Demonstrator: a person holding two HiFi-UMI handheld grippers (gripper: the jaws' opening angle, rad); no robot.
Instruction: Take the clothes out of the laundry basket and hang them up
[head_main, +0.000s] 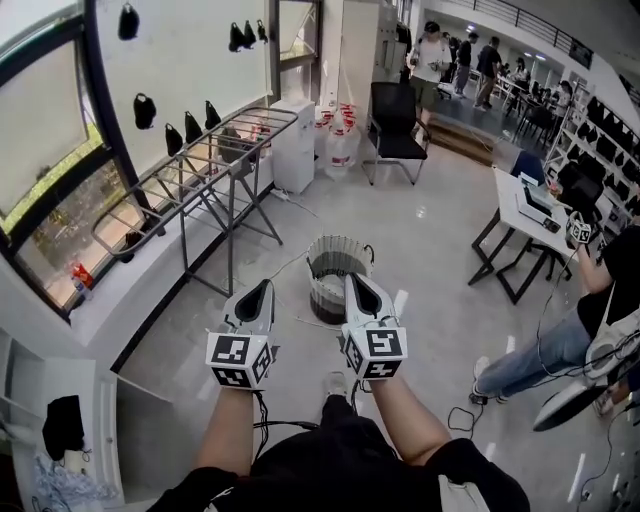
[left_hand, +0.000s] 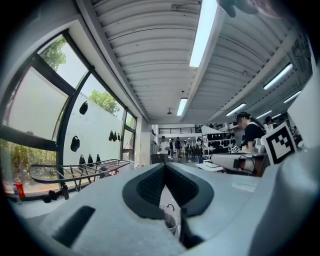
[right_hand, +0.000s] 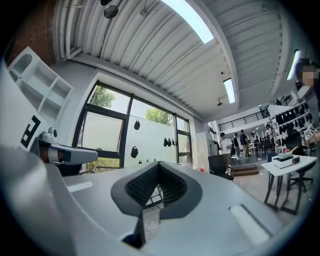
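The round laundry basket (head_main: 337, 268) stands on the pale floor just ahead of both grippers; its inside looks dark and I cannot make out any clothes in it. A metal drying rack (head_main: 213, 152) stands at the left by the window, its bars bare. My left gripper (head_main: 264, 287) and right gripper (head_main: 353, 279) are held side by side, level, pointing at the basket, both shut with nothing between the jaws. In the left gripper view the left gripper (left_hand: 165, 167) has the basket (left_hand: 171, 221) below its tip and the rack (left_hand: 80, 171) to its left. The right gripper (right_hand: 158, 165) is shut too.
A black office chair (head_main: 394, 122) and white bottles (head_main: 336, 141) stand beyond the basket. A white table (head_main: 527, 214) with equipment and a seated person (head_main: 560, 340) are at the right. A cable (head_main: 300, 322) lies on the floor between the grippers. A window ledge runs along the left.
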